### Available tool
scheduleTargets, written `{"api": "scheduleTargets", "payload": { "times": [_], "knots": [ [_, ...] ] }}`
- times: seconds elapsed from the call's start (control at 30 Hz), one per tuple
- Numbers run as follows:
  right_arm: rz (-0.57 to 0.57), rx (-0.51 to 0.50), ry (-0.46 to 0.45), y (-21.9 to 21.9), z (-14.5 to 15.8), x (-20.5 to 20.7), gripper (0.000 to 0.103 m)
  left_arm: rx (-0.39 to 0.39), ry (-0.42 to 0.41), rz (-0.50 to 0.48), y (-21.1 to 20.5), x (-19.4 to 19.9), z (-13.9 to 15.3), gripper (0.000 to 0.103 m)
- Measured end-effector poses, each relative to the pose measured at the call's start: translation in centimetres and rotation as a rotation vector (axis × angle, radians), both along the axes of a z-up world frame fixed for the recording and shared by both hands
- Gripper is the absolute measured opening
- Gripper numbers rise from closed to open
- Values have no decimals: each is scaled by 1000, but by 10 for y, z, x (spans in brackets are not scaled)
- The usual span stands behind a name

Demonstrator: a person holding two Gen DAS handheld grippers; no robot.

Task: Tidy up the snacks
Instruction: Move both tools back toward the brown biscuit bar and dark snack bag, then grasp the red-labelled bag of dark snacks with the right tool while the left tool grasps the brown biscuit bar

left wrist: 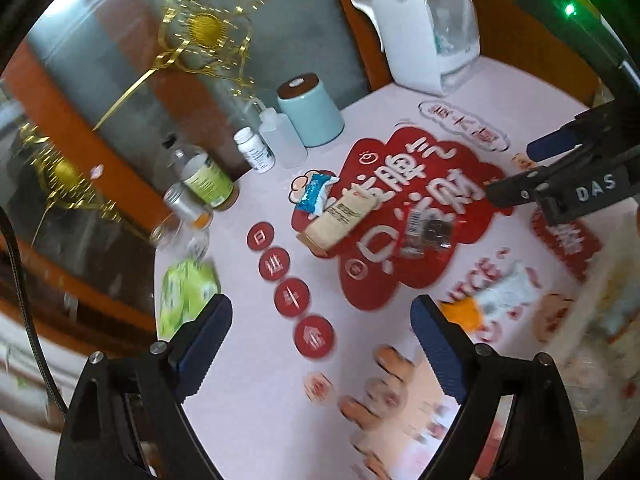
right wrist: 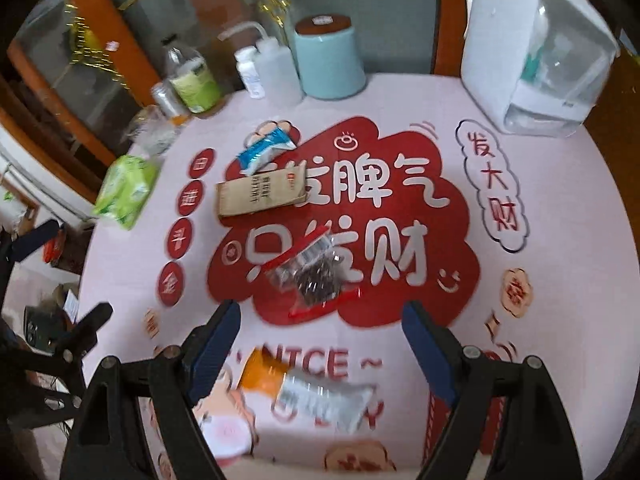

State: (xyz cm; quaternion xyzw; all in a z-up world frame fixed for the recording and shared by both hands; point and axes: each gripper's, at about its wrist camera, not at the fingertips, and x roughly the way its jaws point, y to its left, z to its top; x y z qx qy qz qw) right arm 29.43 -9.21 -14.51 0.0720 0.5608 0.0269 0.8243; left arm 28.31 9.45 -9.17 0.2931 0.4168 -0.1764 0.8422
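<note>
1. Four snack packs lie on the table in your left wrist view: a blue-and-white pack, a brown paper pack touching it, a clear bag of dark pieces on the big red print, and an orange-and-clear bag just past your right fingertip.
2. Your left tongs stand spread wide with nothing between the pads, only bare printed cloth. A green pack sits at the table's edge, right beside the left finger. The blue, brown and clear packs lie well ahead of the tips.
3. Your right tongs enter this view from the right, above the table near the clear bag, touching nothing that can be made out.
4. In the right wrist view, the right tongs are also spread apart and empty. The clear bag of dark pieces lies just ahead of the tips, about midway between them.
5. The orange-and-clear bag lies between the two fingers, nearer the camera; whether a pad touches it cannot be told through the blur.
6. Farther off lie the brown paper pack and the blue-and-white pack; the green pack is far left.
</note>
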Motion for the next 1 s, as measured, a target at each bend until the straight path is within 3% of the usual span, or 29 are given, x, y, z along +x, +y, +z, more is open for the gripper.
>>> {"api": "scheduleTargets", "payload": {
  "times": [0.1, 0.23, 0.43, 0.5, 0.6, 1.0],
  "knots": [
    [6, 12, 57, 4, -32, 20, 84, -3, 54, -27, 0, 46, -24, 90],
    [51, -64, 116, 18, -73, 36, 84, 11, 117, -70, -6, 81, -54, 90],
    [112, -106, 168, 28, -102, 45, 83, 56, 170, -146, -19, 122, -99, 90],
    [140, -125, 195, 31, -111, 46, 72, 92, 180, -157, -24, 136, -116, 90],
    [168, -166, 179, 32, -112, 43, 61, 116, 194, -164, -29, 153, -132, 90],
    [-5, -101, 153, -19, -110, 54, 60, 109, 292, -204, -43, 194, -172, 90]
  ]
}}
